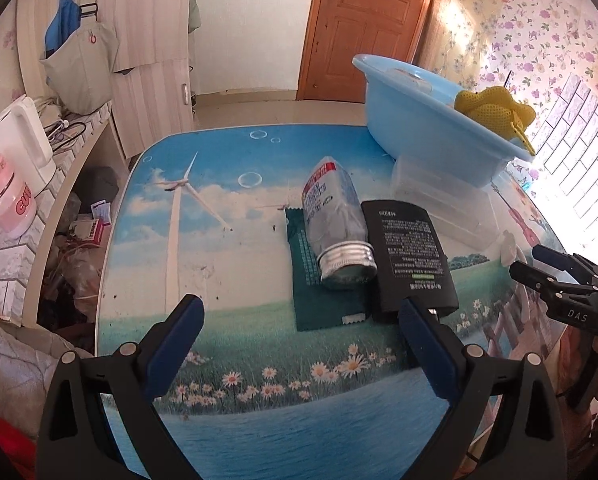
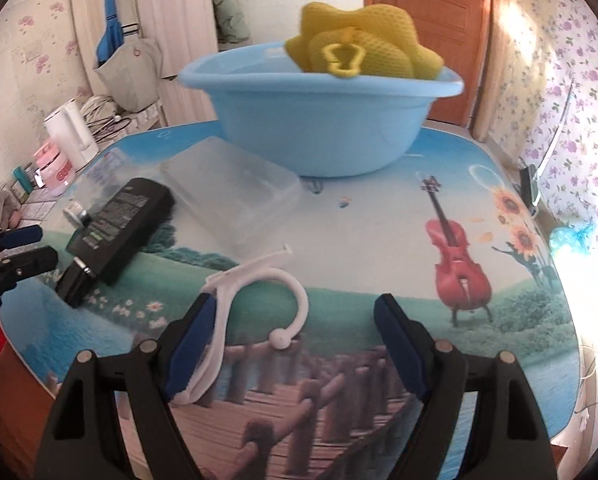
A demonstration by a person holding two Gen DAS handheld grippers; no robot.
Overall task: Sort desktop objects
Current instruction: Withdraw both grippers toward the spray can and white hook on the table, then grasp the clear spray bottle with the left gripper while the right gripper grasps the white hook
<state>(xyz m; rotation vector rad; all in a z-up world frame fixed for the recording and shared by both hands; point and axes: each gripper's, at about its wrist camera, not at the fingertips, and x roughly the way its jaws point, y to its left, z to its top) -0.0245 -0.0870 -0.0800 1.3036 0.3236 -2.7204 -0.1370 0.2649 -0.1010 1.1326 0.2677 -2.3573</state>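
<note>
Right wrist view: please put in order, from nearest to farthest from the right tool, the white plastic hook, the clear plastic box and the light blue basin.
1. White plastic hook: nearest, lying on the table against the inner side of the right tool's left finger.
2. Clear plastic box: farther back, to the left.
3. Light blue basin: farthest, at the back, centre.

Both cams sit on the grippers, tilted down, close over the table point(image 1: 239, 432). Left wrist faces the door; right wrist looks from further right. Shared: blue basin point(image 1: 419, 120) upper right versus top center, black bottle point(image 2: 127, 220).
</note>
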